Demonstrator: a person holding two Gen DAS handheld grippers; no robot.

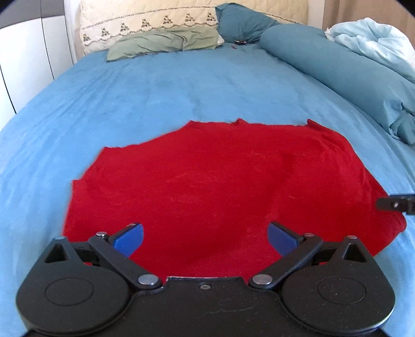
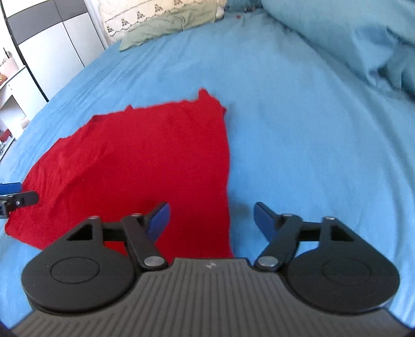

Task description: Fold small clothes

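Note:
A red garment (image 1: 207, 181) lies spread flat on the blue bed sheet (image 1: 155, 90). My left gripper (image 1: 205, 238) is open and empty, hovering over the garment's near edge. My right gripper (image 2: 211, 220) is open and empty, its left finger over the garment's (image 2: 145, 160) right near corner, its right finger over bare sheet (image 2: 311, 129). A finger of the right gripper (image 1: 394, 204) shows at the garment's right side in the left wrist view. The left gripper's finger (image 2: 15, 199) shows at the garment's left edge in the right wrist view.
Pillows lie at the bed's head: a cream embroidered one (image 1: 145, 23), a green one (image 1: 163, 42), a teal one (image 1: 241, 20). A rolled teal duvet (image 1: 337, 70) and a light blue blanket (image 1: 373, 39) run along the right. White cupboards (image 2: 57, 49) stand left.

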